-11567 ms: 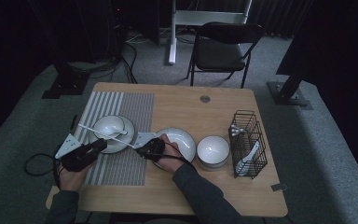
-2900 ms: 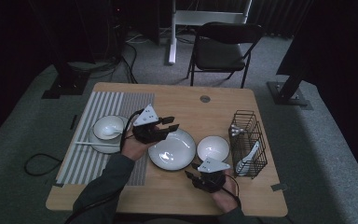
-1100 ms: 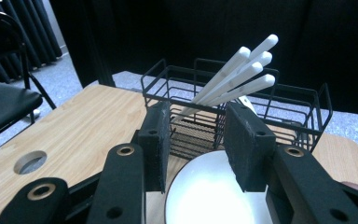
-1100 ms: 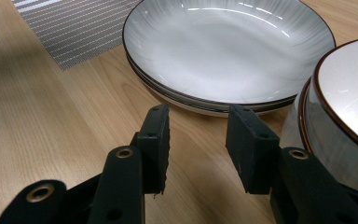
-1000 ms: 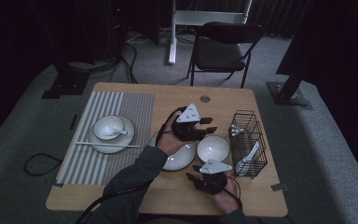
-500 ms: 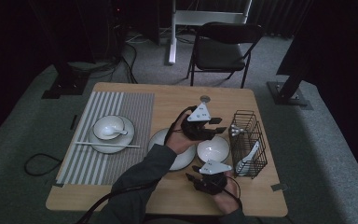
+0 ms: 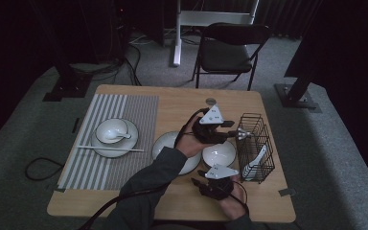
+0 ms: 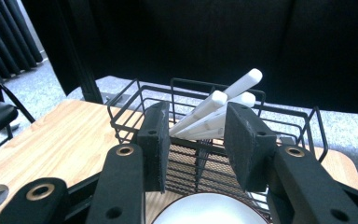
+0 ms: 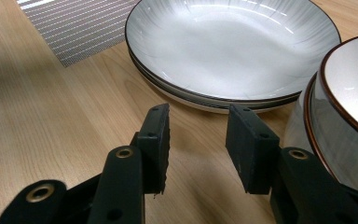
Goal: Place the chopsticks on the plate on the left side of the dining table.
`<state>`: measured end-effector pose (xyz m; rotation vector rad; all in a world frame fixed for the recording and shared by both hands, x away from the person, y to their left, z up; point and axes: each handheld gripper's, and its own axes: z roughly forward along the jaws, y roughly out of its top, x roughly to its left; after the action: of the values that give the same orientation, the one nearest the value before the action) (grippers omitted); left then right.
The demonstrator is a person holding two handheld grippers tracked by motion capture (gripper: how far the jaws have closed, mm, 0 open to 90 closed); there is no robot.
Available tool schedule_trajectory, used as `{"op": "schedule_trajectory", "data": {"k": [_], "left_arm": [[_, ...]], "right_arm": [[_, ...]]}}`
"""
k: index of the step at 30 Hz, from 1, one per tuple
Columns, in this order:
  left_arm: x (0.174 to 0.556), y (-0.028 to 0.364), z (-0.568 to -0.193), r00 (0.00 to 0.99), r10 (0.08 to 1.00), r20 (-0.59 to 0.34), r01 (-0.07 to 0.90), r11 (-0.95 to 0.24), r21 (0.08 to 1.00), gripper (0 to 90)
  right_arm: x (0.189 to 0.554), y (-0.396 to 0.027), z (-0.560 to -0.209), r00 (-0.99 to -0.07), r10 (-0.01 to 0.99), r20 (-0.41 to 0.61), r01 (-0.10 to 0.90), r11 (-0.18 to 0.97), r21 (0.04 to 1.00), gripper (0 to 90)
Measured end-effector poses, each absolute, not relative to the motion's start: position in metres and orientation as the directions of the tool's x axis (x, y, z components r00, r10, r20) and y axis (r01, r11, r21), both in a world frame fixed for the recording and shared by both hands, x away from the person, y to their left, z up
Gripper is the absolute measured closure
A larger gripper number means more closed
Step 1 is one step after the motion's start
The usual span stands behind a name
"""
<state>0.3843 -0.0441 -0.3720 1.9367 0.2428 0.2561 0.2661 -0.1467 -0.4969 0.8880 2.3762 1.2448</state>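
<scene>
My left gripper [image 7: 237, 135] hovers above the small white bowl [image 7: 219, 154], with its jaws pointing at the black wire basket [image 7: 249, 117]. In the left gripper view this gripper [image 8: 196, 126] stands open with nothing between its pads. Just beyond them is the basket [image 8: 121, 105], where white utensil handles [image 8: 223, 100] lean. My right gripper [image 7: 197, 178] rests low near the table's front edge. It [image 9: 198, 121] is open and empty over bare wood, facing the wide grey plate [image 9: 223, 46], with the bowl [image 9: 349, 107] to its right.
A striped placemat [image 7: 124, 110] on the left carries a bowl with a spoon [image 7: 112, 132] on a plate, and chopsticks [image 7: 110, 149] lie in front of it. A white spoon [image 7: 258, 160] stands in the basket. A black chair [image 7: 230, 48] is behind the table.
My left gripper has moved right from beside the grey plate to above the small bowl, closer to the basket. The right gripper has stayed in place.
</scene>
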Motion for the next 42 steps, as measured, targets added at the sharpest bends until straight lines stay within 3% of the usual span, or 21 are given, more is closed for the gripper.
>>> {"op": "schedule_trajectory", "data": {"k": [42], "left_arm": [[0.414,-0.086,-0.394,0.929,0.369,0.015,0.145,-0.401,0.905,79.0]], "right_arm": [[0.263,-0.144,-0.497,-0.76,0.65,-0.001,0.372,0.436,0.819,58.8]]}}
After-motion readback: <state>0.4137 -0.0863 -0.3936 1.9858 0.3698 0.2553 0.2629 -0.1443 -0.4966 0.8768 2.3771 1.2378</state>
